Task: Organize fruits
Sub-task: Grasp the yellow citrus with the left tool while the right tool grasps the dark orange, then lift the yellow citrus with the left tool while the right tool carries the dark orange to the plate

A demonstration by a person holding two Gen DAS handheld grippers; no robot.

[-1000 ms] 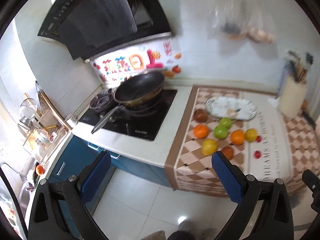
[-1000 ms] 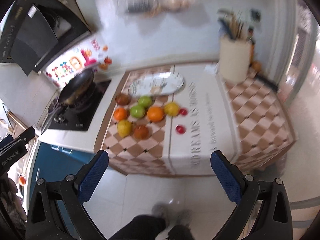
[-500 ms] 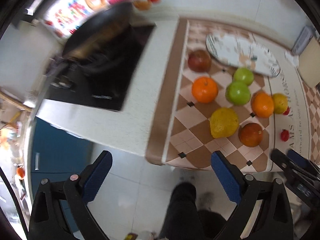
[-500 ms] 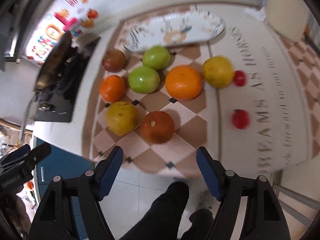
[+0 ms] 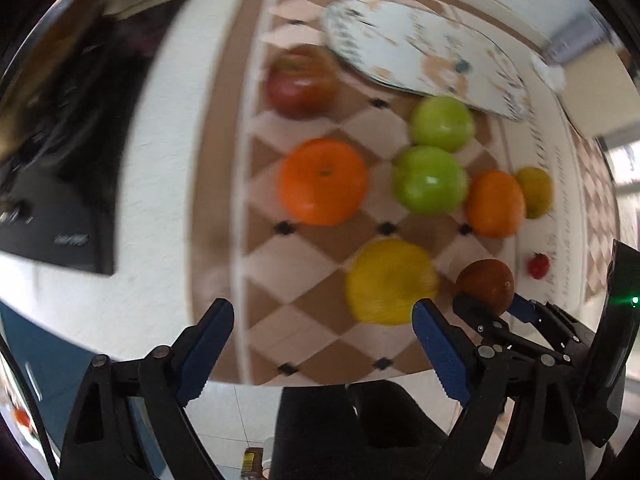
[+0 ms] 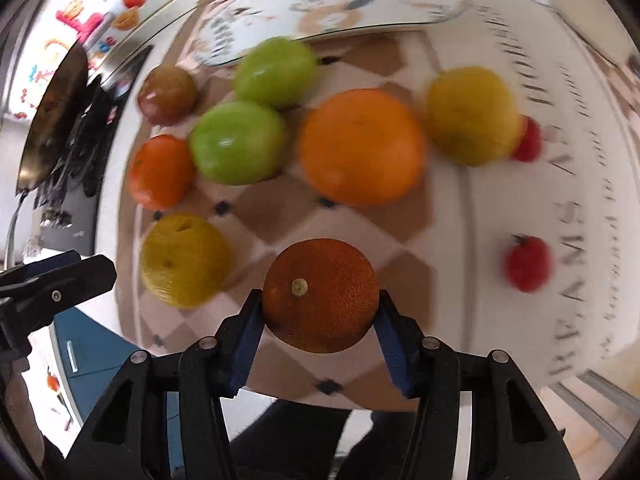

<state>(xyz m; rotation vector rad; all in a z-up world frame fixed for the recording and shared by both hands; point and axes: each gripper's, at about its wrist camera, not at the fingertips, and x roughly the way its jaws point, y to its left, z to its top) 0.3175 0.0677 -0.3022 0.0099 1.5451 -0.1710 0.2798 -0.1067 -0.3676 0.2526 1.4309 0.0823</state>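
Several fruits lie on a checked cloth (image 6: pixel 276 208). My right gripper (image 6: pixel 319 300) points down over the front row. Its jaws are closing, and both blue pads touch the sides of a dark orange (image 6: pixel 320 296), which rests on the cloth. In the left wrist view the dark orange (image 5: pixel 486 284) shows between those fingers. My left gripper (image 5: pixel 324 312) hangs open over the cloth's front left edge; its jaws are closing slightly with only cloth between them. A yellow fruit (image 5: pixel 390 280) lies just beyond its right finger. Behind are an orange (image 5: pixel 324 182), green apples (image 5: pixel 430 180) and a red apple (image 5: pixel 302 80).
A patterned oval plate (image 6: pixel 332 4) sits at the back of the cloth. Two small red fruits (image 6: pixel 528 262) lie to the right. A black hob (image 5: pixel 80 160) with a pan is on the left. The counter edge and floor lie below the grippers, with a person's dark trouser leg.
Both grippers dropped from a high view of the kitchen to just above the fruits. The right jaws narrowed from wide open onto the dark orange. The left jaws narrowed a little.
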